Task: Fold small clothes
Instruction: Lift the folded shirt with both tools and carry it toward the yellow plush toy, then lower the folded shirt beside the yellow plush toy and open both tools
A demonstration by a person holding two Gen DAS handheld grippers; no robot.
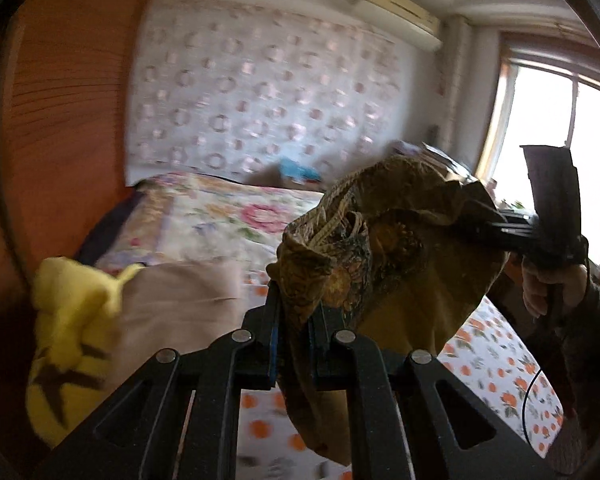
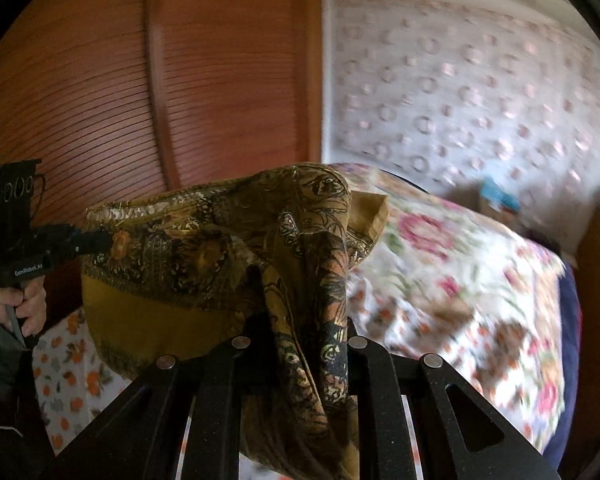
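An olive-and-brown patterned garment [image 1: 384,252] hangs in the air above the bed, stretched between both grippers. My left gripper [image 1: 296,300] is shut on one bunched edge of it. My right gripper [image 2: 300,312] is shut on the other edge; the garment [image 2: 204,248] sags between them in the right wrist view. The right gripper also shows in the left wrist view [image 1: 484,220], clamped on the cloth, and the left gripper shows in the right wrist view [image 2: 100,242], clamped on the cloth's far corner.
A bed with an orange-fruit-print sheet [image 1: 496,376] lies below, with a floral quilt [image 1: 220,216] behind. A beige garment [image 1: 180,304] and a yellow plush [image 1: 72,320] lie at the left. A wooden wardrobe [image 2: 140,80] stands beside the bed. A window [image 1: 560,152] is at the right.
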